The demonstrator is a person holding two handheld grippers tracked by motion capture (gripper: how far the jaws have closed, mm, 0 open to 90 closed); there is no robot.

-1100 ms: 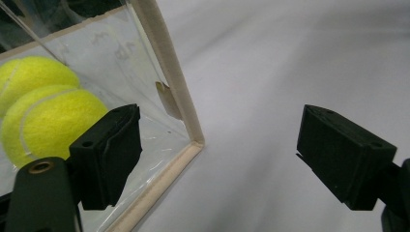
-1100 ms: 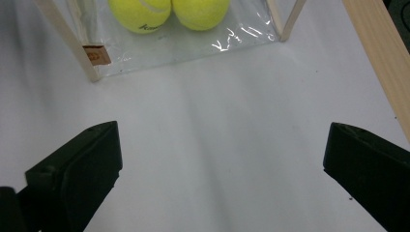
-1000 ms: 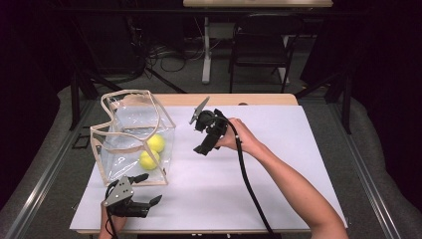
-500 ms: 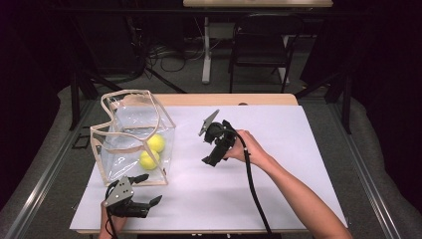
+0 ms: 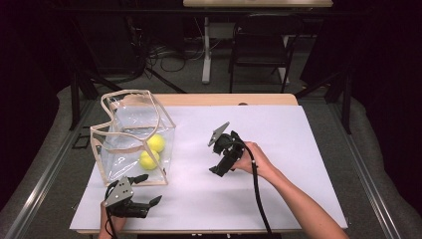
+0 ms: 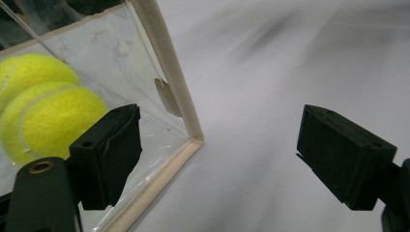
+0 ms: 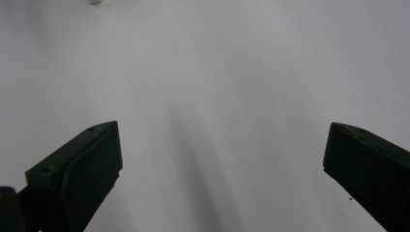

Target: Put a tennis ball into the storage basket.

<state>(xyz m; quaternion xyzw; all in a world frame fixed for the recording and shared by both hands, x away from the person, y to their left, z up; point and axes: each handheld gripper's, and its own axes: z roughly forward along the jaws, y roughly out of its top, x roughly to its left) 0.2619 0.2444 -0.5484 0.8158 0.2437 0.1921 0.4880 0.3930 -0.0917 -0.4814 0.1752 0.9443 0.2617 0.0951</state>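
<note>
At the lower left of the high view the left gripper [image 5: 145,188] rests with jaws spread beside the clear bag [image 5: 164,130] holding two tennis balls [image 5: 156,143], while mid-frame the empty, wide-open right gripper [image 5: 215,171] has drawn back from it, suggesting both balls are delivered.

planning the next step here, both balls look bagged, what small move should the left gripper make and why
Probably ease the left gripper forward to the clear bag's near corner: its jaws stand open beside that edge, both tennis balls already sit inside, and the right gripper hangs open, apart.
</note>
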